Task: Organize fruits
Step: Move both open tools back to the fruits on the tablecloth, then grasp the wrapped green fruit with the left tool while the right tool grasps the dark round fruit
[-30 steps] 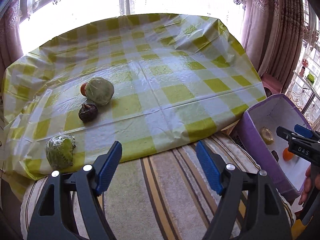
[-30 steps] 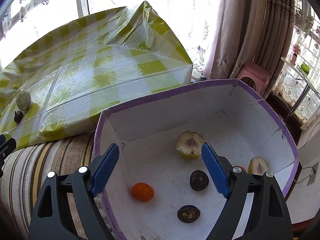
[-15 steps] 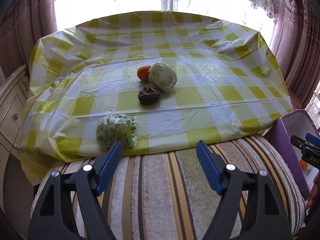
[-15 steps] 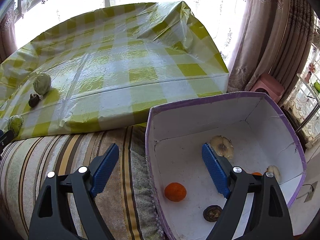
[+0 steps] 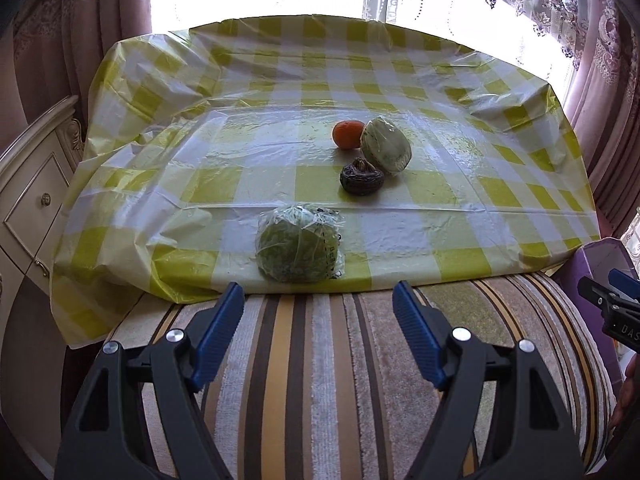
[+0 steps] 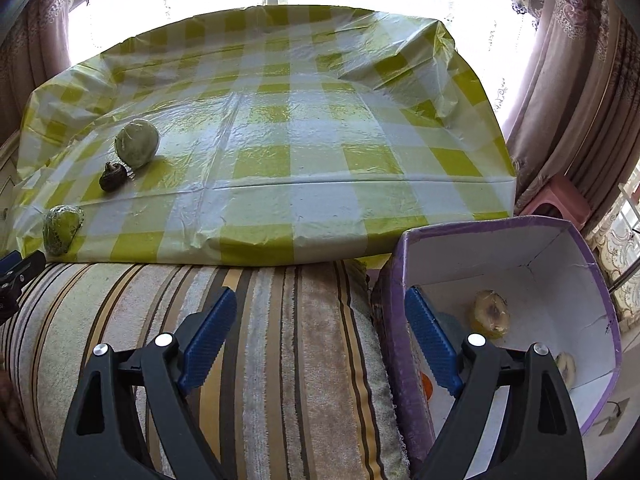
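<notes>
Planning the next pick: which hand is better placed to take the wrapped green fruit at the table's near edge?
Probably left. Its open tool faces the wrapped green fruit just ahead; the right tool sits by the purple box, the fruit far left.

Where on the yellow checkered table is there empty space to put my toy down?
The tablecloth is bare from its middle to the right edge, near the purple box. The far strip by the window is bare too. It is crowded on the left: the orange, pale wrapped fruit and dark fruit cluster together, with the green wrapped fruit at the near edge.
</notes>
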Tool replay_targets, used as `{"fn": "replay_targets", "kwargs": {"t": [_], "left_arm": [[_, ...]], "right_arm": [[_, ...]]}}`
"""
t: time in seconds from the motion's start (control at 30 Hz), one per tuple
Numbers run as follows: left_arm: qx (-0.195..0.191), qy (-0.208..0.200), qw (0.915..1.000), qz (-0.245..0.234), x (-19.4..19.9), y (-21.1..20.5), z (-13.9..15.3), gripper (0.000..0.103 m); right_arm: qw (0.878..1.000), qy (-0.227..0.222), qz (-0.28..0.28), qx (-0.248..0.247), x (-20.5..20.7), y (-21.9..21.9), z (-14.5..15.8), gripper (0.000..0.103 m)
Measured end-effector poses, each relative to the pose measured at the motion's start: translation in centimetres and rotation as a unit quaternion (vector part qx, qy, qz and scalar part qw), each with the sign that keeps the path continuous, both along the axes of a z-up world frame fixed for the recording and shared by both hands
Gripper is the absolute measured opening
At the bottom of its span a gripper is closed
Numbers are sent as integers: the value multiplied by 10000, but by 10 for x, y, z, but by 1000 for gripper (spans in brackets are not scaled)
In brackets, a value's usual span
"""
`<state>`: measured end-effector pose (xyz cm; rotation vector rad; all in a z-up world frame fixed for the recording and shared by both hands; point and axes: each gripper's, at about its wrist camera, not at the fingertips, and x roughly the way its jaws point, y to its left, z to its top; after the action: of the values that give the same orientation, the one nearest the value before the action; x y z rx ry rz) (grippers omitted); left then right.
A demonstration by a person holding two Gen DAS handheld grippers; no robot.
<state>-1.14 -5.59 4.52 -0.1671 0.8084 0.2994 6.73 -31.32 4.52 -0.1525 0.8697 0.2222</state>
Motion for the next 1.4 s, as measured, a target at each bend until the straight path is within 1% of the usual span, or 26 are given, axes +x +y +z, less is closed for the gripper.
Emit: {"fn": "replay_targets", "kwargs": {"t": [0.07,0.23,0.37,0.53,0.63,0.73,0.93,1.1,1.3,1.33,1.4], "left_arm": [[-28,-2,10000,27,-2,4,-1,77],[-174,-31,9998,122,-6,18,-4,78],[-355,-77,9991,235,-14,35,-8,80],[-697,-82,9968,377,-21,60,-16,80],[-906,-143,9952,338,-24,68,-18,80],[-962,-166,9950,189,-21,68,-18,85],[-759,-154,9969,-136,-1,56,-12,86],[-577,-10,9978,-334,28,51,-11,87],[-437,413,9973,-422,56,50,-21,87],[-402,485,9971,-421,59,50,-23,86],[-340,577,9969,-421,63,49,-27,79]], "right_arm": [[10000,5,74,8,-2,8,0,86],[9995,30,306,90,-5,29,-1,86],[9985,23,520,172,-9,48,-4,86],[9967,106,728,345,-10,67,-7,86],[9961,113,777,411,-8,74,-9,86],[9956,140,795,473,-3,81,-11,86],[9946,199,853,550,7,94,-14,86],[9940,183,920,560,14,105,-13,86],[9932,173,985,598,25,119,-12,86],[9930,164,999,600,27,122,-12,86],[9927,145,1032,602,31,128,-11,86]]}}
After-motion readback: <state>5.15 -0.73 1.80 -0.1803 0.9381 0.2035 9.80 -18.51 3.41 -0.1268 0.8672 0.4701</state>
